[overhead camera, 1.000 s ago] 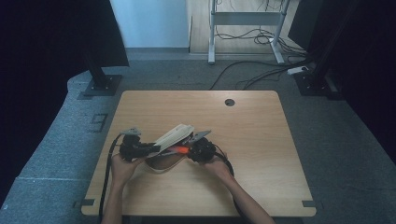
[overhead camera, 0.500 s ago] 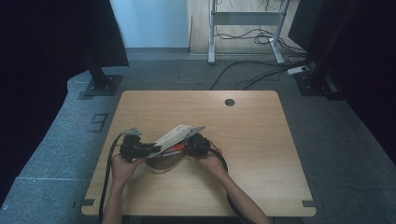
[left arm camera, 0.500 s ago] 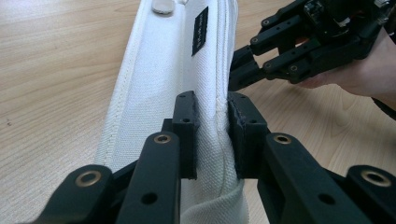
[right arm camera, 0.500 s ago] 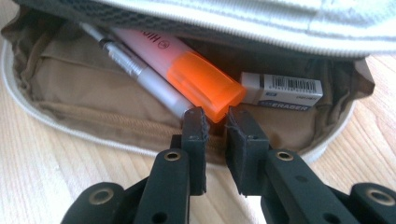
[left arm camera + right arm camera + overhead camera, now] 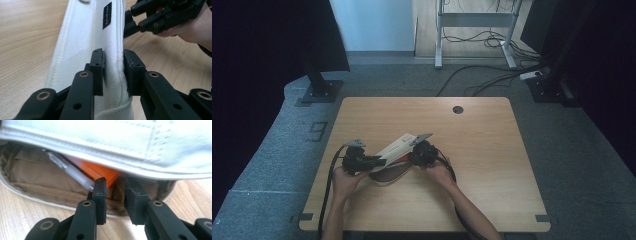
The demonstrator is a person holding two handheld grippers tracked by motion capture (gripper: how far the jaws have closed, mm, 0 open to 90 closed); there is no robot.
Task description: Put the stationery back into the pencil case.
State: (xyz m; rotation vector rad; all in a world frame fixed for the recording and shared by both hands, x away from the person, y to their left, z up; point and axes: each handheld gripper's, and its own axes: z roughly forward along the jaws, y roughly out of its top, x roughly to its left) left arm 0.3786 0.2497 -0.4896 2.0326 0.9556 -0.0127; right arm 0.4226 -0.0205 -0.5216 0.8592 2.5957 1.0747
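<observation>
So the left gripper (image 5: 113,72) has its jaws clamped on the flap edge of the white pencil case (image 5: 393,150), holding it up off the tabletop (image 5: 492,150). The right gripper (image 5: 115,192) sits at the case's open mouth, jaws slightly apart, just opening; nothing looks pinched, I think. An orange item (image 5: 100,171) and a pen (image 5: 72,171) lie just ahead. Next move: reach in and close on one.

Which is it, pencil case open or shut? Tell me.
Open. The white pencil case has its flap lifted off the brown-lined body, and a pen and an orange item show inside.
</observation>
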